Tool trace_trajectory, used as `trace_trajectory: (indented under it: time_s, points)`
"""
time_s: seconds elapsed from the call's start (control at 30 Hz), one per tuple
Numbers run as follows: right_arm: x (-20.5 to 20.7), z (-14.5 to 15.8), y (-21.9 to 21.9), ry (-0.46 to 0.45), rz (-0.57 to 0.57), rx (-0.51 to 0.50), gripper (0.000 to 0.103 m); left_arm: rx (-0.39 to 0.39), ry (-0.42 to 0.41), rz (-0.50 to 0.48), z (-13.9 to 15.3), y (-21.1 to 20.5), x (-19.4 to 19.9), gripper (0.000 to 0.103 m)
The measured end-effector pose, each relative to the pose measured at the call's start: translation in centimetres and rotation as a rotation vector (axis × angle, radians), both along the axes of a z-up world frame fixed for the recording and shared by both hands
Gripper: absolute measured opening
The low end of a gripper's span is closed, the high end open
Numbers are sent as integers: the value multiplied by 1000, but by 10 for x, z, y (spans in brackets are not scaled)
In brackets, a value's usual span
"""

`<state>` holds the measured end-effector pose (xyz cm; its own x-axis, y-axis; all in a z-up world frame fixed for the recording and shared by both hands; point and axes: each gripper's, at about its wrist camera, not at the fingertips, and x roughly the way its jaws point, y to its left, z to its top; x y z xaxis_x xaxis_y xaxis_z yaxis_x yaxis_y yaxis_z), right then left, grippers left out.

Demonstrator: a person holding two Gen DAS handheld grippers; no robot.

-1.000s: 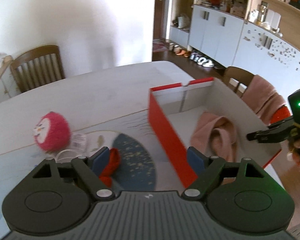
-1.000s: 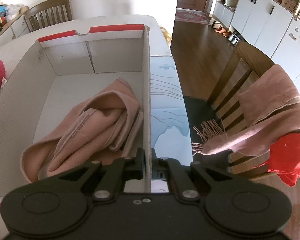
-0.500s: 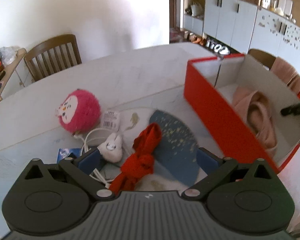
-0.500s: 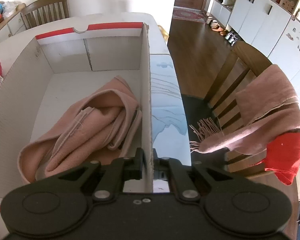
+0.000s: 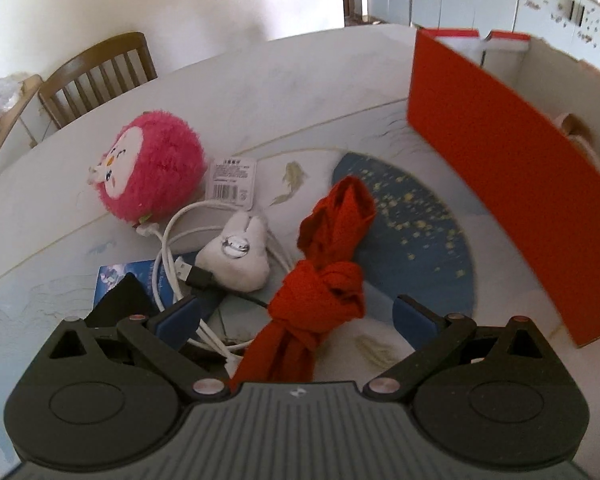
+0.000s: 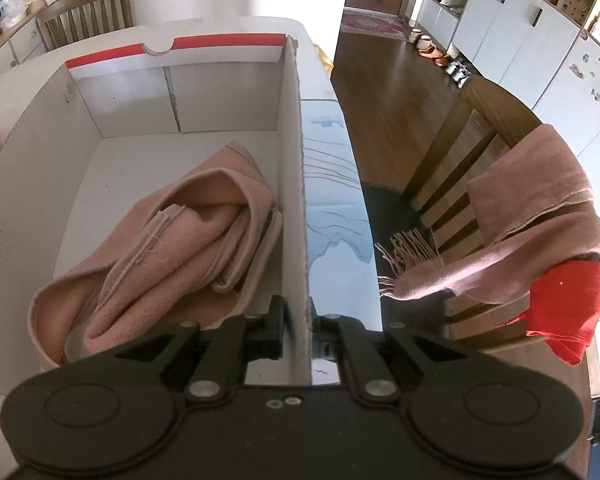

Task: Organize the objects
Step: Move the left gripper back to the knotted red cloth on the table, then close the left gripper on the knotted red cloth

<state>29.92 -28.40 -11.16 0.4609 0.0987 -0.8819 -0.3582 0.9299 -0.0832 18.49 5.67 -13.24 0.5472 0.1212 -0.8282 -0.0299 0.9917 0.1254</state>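
Observation:
A knotted red cloth [image 5: 324, 276] lies on the table between the fingers of my open left gripper [image 5: 296, 316]. Left of it lie a small white plush [image 5: 236, 254], a white cable [image 5: 172, 248] and a pink plush ball [image 5: 152, 172]. A red box [image 5: 500, 184] with white inside stands to the right. In the right wrist view my right gripper [image 6: 298, 320] is shut on the box's right wall [image 6: 296, 184]. A pink scarf [image 6: 172, 256] lies inside the box.
A barcode tag [image 5: 231, 178] and a blue booklet [image 5: 124, 280] lie near the plush toys. A wooden chair [image 6: 480, 168] with a pink scarf [image 6: 540, 216] and red cloth [image 6: 568, 312] stands right of the table. Another chair [image 5: 96, 76] stands behind.
My left gripper has swung left from the box and come down over the red cloth, which now lies between its fingers. My right gripper has stayed shut on the box wall.

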Motion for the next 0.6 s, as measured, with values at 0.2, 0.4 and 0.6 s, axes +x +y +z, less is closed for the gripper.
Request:
trace_trajectory:
  time_s: [0.2,0.4,0.6]
  points:
    - [1,-2,1,6,-6,-7,7,-12,5,-8,-8,4,4,97]
    - [2,-3,3,8,-10,-18,7,9,36,-33,-15,0,10,63]
    - [0,-4,4,-1,-18,-23,8,26,47,-46,-16,-5,12,46]
